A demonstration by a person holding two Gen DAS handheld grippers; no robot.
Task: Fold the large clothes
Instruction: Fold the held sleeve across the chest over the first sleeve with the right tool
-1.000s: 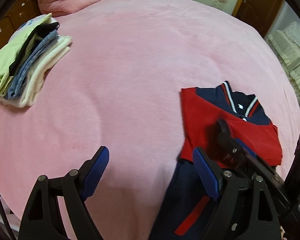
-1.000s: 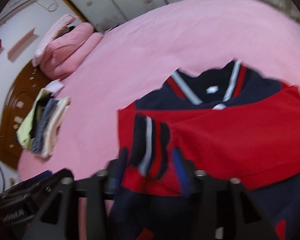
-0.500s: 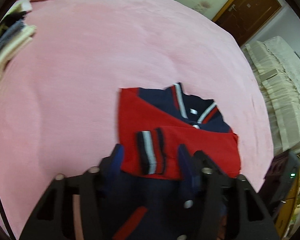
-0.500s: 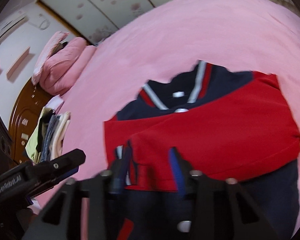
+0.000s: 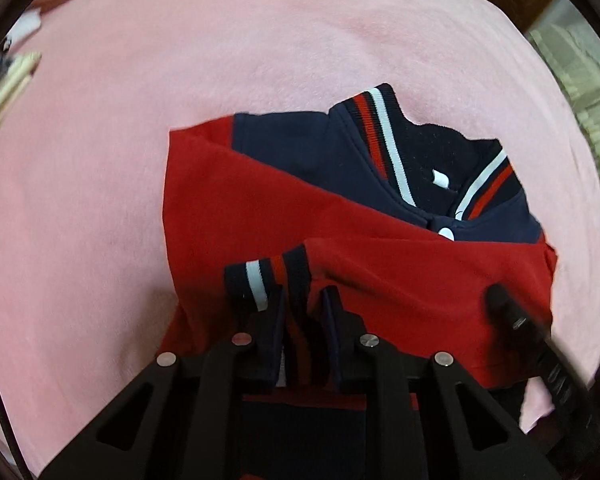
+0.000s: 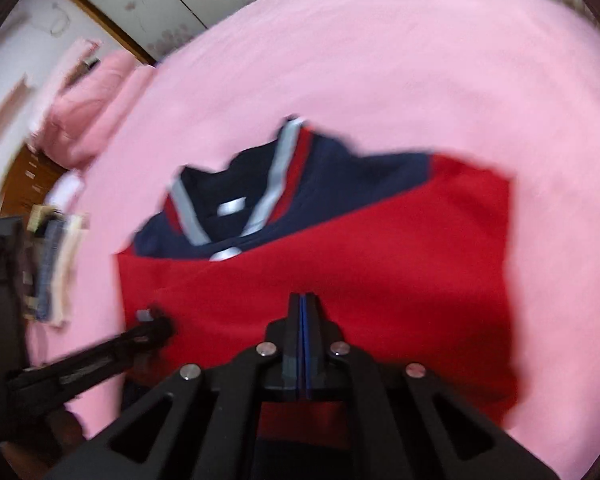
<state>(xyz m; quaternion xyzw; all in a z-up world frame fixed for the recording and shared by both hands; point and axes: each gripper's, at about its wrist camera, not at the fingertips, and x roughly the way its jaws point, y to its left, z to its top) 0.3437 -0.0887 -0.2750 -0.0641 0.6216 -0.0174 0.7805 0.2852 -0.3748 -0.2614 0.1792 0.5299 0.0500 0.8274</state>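
Your left tool (image 5: 303, 300) is pinching the jacket's (image 5: 260, 200) striped cuff (image 5: 268, 276) at six o'clock; your right tool (image 6: 303, 308) is pressed together over the red sleeve (image 6: 380, 260); no legible label.

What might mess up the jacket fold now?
The left tongs pinch only the striped cuff, so it might slip out and the sleeve would flop open. The right tongs look shut flat over the red fabric of the jacket; whether they grip it is unclear. If not, that side would stay behind and the fold would twist.
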